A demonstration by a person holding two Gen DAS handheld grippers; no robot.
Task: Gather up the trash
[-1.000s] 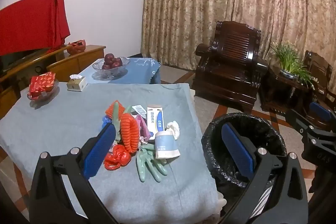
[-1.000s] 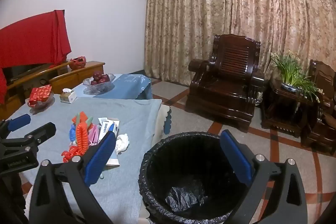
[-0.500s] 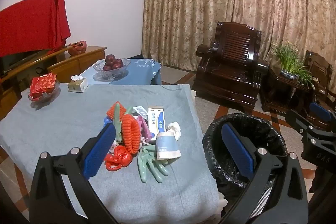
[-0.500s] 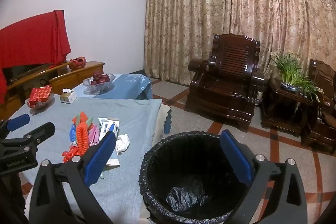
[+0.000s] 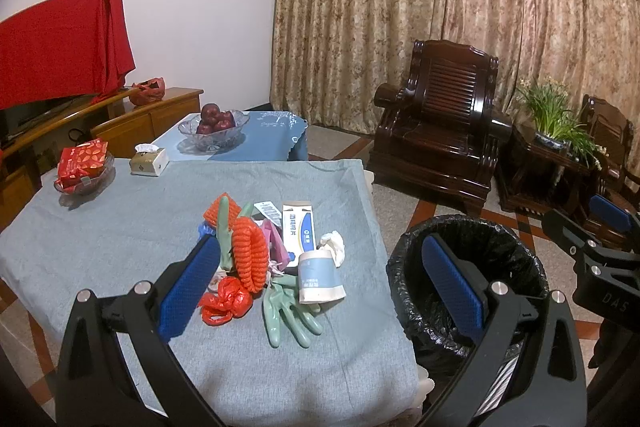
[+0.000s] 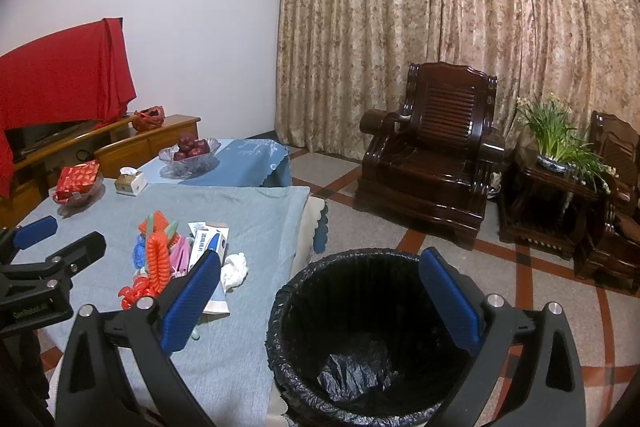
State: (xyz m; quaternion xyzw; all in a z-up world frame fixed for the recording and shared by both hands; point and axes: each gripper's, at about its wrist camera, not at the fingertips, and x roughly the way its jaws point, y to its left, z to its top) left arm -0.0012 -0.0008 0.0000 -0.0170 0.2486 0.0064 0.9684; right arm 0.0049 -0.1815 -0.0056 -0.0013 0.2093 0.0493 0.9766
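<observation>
A pile of trash lies on the grey-blue tablecloth (image 5: pixel 100 239): an orange foam net (image 5: pixel 250 255), a red plastic scrap (image 5: pixel 224 303), a green rubber glove (image 5: pixel 290 311), a blue-and-white box (image 5: pixel 298 227), a paper cup (image 5: pixel 320 277) and a white tissue (image 5: pixel 334 243). A black-lined trash bin (image 6: pixel 360 327) stands on the floor right of the table. My left gripper (image 5: pixel 320 287) is open and empty, above the near side of the pile. My right gripper (image 6: pixel 320 301) is open and empty over the bin's near rim.
At the table's far end stand a tissue box (image 5: pixel 149 161), a glass dish with a red packet (image 5: pixel 82 171) and a fruit bowl (image 5: pixel 212 129). Dark wooden armchairs (image 6: pixel 432 155) and a plant stand (image 6: pixel 556 163) line the curtain behind the tiled floor.
The left gripper has drifted slightly forward over the table, so the pile sits a little lower and nearer in its view. The right gripper has barely moved.
</observation>
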